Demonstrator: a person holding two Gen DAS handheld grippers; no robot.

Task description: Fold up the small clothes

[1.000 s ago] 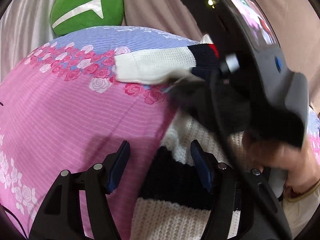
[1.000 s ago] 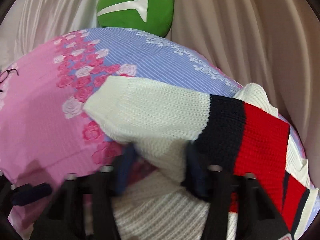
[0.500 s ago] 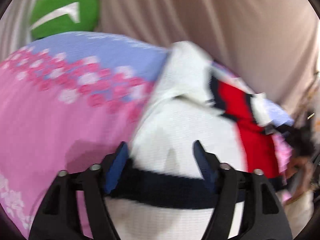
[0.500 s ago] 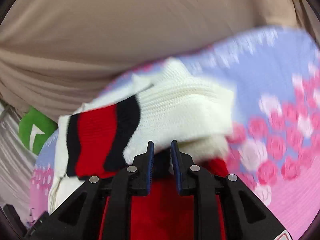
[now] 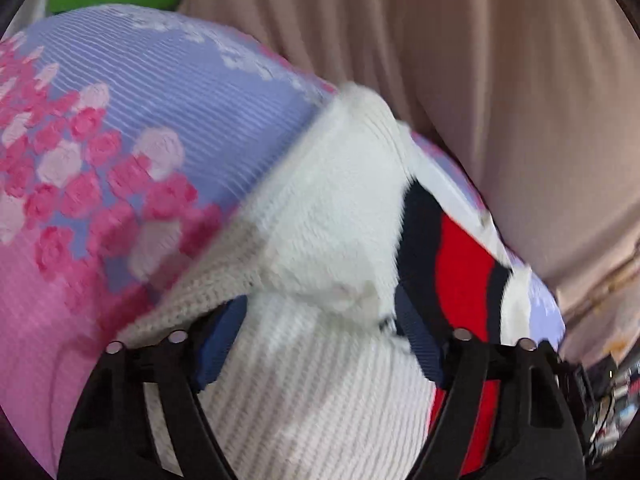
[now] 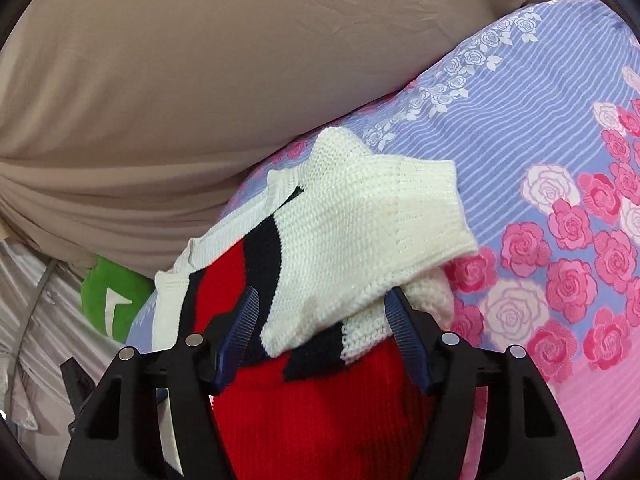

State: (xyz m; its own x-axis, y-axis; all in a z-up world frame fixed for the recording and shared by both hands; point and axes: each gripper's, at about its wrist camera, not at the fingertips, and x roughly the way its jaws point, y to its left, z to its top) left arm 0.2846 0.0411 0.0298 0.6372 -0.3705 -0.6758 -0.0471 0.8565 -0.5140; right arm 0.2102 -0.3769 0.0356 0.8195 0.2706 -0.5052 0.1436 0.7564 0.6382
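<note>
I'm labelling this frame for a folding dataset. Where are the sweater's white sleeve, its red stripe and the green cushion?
white sleeve (image 6: 372, 232), right wrist view, mid-sleeve.
red stripe (image 5: 460, 280), left wrist view, middle of the band.
green cushion (image 6: 110, 304), right wrist view, its green face.

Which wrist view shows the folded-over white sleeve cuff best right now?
The right wrist view: the sleeve cuff is sharp, its ribbed end lying across the sweater. The left wrist view shows the same sleeve motion-blurred, the cuff edge indistinct.
</note>
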